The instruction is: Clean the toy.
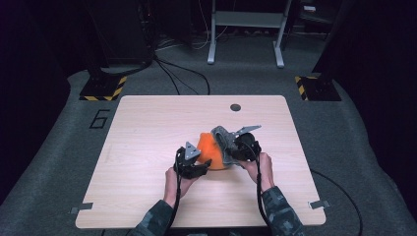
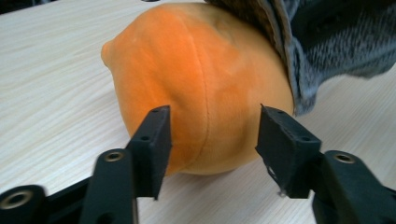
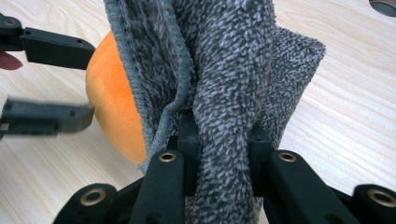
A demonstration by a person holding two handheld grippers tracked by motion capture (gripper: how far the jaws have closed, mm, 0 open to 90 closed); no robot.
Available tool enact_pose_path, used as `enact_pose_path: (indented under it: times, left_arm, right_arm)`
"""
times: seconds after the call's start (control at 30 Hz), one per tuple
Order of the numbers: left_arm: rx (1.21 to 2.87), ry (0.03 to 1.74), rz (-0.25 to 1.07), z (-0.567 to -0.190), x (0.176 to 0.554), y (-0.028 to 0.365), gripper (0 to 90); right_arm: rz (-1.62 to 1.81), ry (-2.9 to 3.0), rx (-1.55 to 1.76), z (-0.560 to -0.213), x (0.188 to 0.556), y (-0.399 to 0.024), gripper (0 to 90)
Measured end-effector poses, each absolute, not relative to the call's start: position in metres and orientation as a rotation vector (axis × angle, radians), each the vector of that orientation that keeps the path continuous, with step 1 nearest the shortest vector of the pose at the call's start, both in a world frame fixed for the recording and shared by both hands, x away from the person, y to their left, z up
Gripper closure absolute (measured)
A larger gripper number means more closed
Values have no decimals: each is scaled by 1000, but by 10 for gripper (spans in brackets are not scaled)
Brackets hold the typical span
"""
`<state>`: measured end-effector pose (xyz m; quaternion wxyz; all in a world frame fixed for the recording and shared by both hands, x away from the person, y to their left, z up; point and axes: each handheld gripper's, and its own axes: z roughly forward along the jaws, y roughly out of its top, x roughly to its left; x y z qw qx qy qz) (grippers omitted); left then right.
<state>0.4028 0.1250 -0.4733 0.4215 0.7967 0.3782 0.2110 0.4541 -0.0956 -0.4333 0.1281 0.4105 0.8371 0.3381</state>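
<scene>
I am holding the right gripper (image 3: 219, 154) pinched on a thick fold of the grey cloth (image 3: 224, 70), jaws pressed into the pile from both sides. The left gripper (image 2: 212, 140) is spread, its jaws standing either side of the orange plush ball (image 2: 196, 84) without squeezing it, just short of its near face as far as I can judge.

The ball is sitting on the table (image 1: 147, 128), and the cloth is draped over its far side, touching it. I am taking the step to be drawing the cloth across the ball. To do that well, I am planning to close the left jaws gently on the ball's lower half (it looks soft, so it will dent and may roll), steadying it while the right lifts the fold up and over rather than dragging it sideways.

From the high view the cloth's far edge, beyond the ball, is hard to make out, and the ball's far side is hidden beneath the cloth. Whether the left jaw tips are touching the plush, I cannot tell.
</scene>
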Motion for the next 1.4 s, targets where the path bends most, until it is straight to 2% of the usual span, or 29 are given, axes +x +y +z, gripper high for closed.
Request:
enact_pose_path:
  times: [0.07,0.37,0.43,0.57,0.67,0.9,1.17,1.4]
  left_arm:
    - [2002,942,549,-476,402,125,419]
    - [2056,915,615,-484,403,122,505]
    - [2066,924,612,-486,405,121,565]
    - [2068,936,598,-488,407,118,766]
    - [2033,939,575,-485,406,120,836]
    - [1977,935,519,-469,401,120,850]
    - [1958,886,477,-447,390,113,851]
    - [1955,919,451,-455,393,116,850]
  right_arm:
    - [986,2438,1188,-433,455,-96,745]
    - [992,2446,1181,-434,456,-97,745]
    - [1001,2443,1187,-435,457,-96,744]
    - [1009,2448,1187,-435,457,-96,743]
    - [1014,2431,1200,-434,456,-98,739]
    - [1068,2417,1183,-421,446,-105,736]
    - [1111,2435,1086,-395,432,-84,734]
    - [1080,2462,1107,-411,443,-72,730]
